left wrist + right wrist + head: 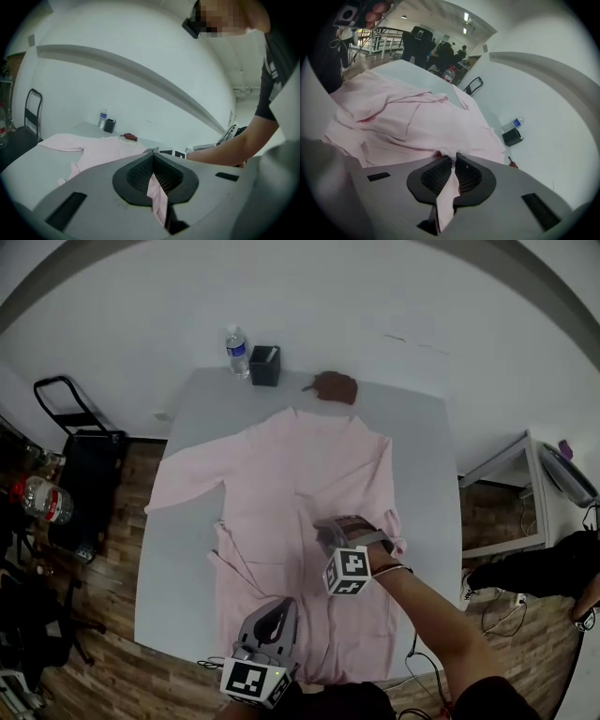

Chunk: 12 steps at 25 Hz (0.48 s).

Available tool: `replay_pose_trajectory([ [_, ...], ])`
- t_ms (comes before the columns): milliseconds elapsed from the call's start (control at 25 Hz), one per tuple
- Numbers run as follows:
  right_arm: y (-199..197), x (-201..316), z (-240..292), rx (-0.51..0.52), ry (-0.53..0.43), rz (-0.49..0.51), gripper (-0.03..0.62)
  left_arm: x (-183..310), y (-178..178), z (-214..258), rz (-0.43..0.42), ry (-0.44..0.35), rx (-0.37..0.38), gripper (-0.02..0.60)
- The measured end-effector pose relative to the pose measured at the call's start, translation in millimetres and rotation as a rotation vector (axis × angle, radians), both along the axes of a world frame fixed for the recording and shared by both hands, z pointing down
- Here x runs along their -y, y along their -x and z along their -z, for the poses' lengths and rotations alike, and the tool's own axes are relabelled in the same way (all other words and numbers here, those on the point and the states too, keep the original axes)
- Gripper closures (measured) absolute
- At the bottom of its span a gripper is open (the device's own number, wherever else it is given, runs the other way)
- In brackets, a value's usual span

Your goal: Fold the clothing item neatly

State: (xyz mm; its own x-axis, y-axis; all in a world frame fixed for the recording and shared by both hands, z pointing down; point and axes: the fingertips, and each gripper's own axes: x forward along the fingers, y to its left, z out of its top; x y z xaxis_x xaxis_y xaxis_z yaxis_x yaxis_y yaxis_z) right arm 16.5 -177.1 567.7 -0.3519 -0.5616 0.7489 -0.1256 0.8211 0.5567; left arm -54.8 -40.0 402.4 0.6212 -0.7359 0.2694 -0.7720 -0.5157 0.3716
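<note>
Where the head view looks down, a pink garment [281, 474] lies spread on a grey table [183, 549]. Its collar is toward the far edge and one sleeve is stretched out to the left. The left gripper [278, 607] sits at the near hem. The right gripper [333, 526] is over the garment's right half, beside bunched cloth at that edge. Along the far edge stand a water bottle [237, 351] and a black box [264, 365] just beside it, with a brown object [335, 386] to their right.

Left gripper view: the jaws are closed together on a strip of the pink cloth, which runs down between the pads toward the camera. Beyond them the garment lies flat on the table. The bottle, box and brown object are at the far end. The person's forearm [225, 152] reaches in from the right.

Right gripper view: the jaws are pressed onto a fold of the same cloth, and a narrow tongue of it hangs down between the pads. Immediately past the tips the garment rises in soft creases, with a fold turned over toward the left. The black box and bottle stand to the right, well apart from the cloth. Figures and furniture in the far background are too small to identify.
</note>
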Motion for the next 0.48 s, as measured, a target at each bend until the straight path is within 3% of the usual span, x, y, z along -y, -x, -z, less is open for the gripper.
replay_pose_trajectory([
  [160, 19, -10, 0, 0.011, -0.008, -0.017, 0.563, 11, 32, -1, 0.052, -0.017, -0.001, 0.577],
  [320, 27, -5, 39, 0.137, -0.153, -0.095, 0.563, 22, 46, 4, 0.069, -0.041, 0.001, 0.577],
  [400, 30, -10, 48, 0.189, -0.21, -0.078, 0.563, 23, 48, 6, 0.066, -0.053, 0.004, 0.577],
  [480, 34, -24, 25, 0.162, -0.15, -0.019, 0.563, 23, 47, 4, 0.059, -0.053, 0.01, 0.577],
])
